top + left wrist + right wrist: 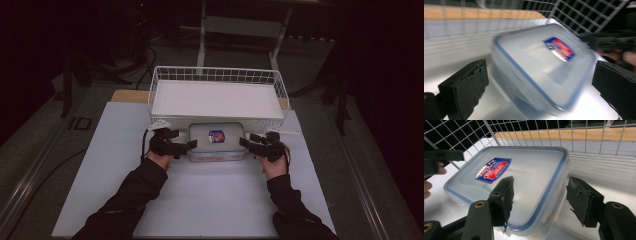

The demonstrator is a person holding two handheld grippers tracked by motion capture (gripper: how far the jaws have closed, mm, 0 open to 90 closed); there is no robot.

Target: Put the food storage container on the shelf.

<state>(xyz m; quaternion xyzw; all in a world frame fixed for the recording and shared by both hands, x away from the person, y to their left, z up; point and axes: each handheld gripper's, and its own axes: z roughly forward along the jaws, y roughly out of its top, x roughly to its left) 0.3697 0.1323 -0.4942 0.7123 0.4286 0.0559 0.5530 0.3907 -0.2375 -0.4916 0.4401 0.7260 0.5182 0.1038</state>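
Flanking the lidded container [218, 142] on the counter [200, 200], left gripper [184, 146] and right gripper [248, 144] both gaping, gripping nothing; next probably needing lid-edge contact.

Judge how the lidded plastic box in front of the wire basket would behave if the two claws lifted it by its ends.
The plastic box looks rigid, so it should probably keep its shape. Its smooth lid and walls may slip against the pads. It sits low and flat on the white board, so it is unlikely to tip or roll.

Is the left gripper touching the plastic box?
Apart: in the left gripper view, the left gripper stands with jaws wide, with gaps beside the plastic box.
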